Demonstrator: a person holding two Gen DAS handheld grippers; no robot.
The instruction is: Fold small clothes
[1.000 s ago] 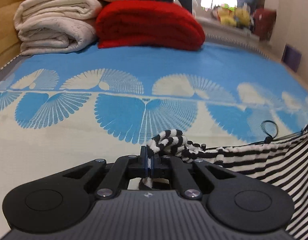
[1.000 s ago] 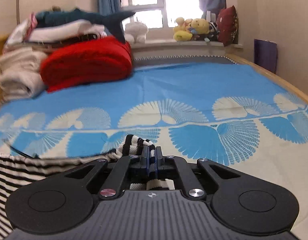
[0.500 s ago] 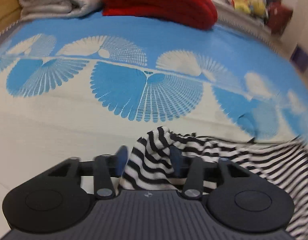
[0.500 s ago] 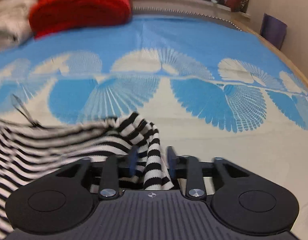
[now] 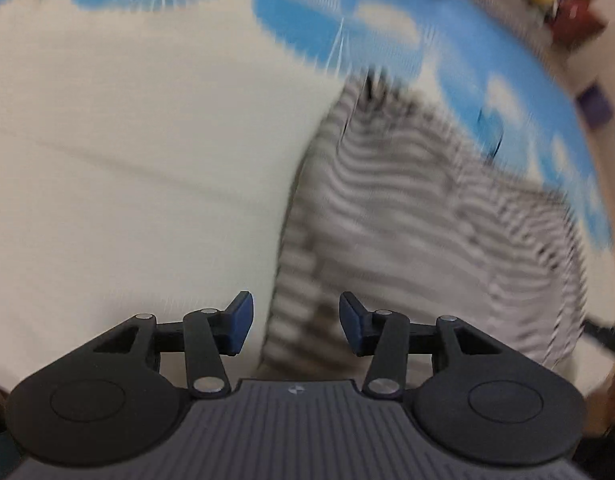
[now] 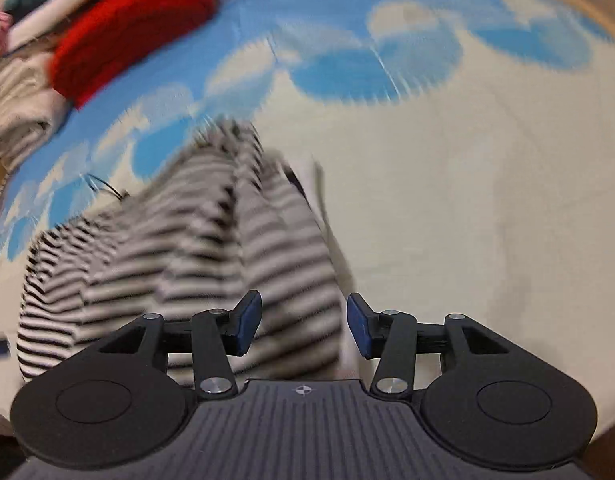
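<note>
A black-and-white striped garment (image 5: 407, 220) lies crumpled on the bed, blurred by motion. My left gripper (image 5: 295, 320) hovers over the garment's near left edge, pointing steeply down. It is open, and its blue pads (image 5: 241, 322) stand clear of the cloth. In the right wrist view the same garment (image 6: 187, 248) spreads to the left and under my right gripper (image 6: 303, 322). That gripper's jaws are opening. Striped cloth shows below the gap, but the pads (image 6: 357, 328) do not press on it.
The bedspread (image 6: 467, 200) is cream near me and blue with white fan prints farther off. A folded red blanket (image 6: 127, 28) and a pile of cream towels (image 6: 15, 120) sit at the far left. A thin dark cord loop (image 6: 103, 188) lies by the garment.
Both grippers were shut on the striped garment's corners; they have opened and let go. Both have tilted down towards the bed and shifted, and the garment now lies loose below them.
</note>
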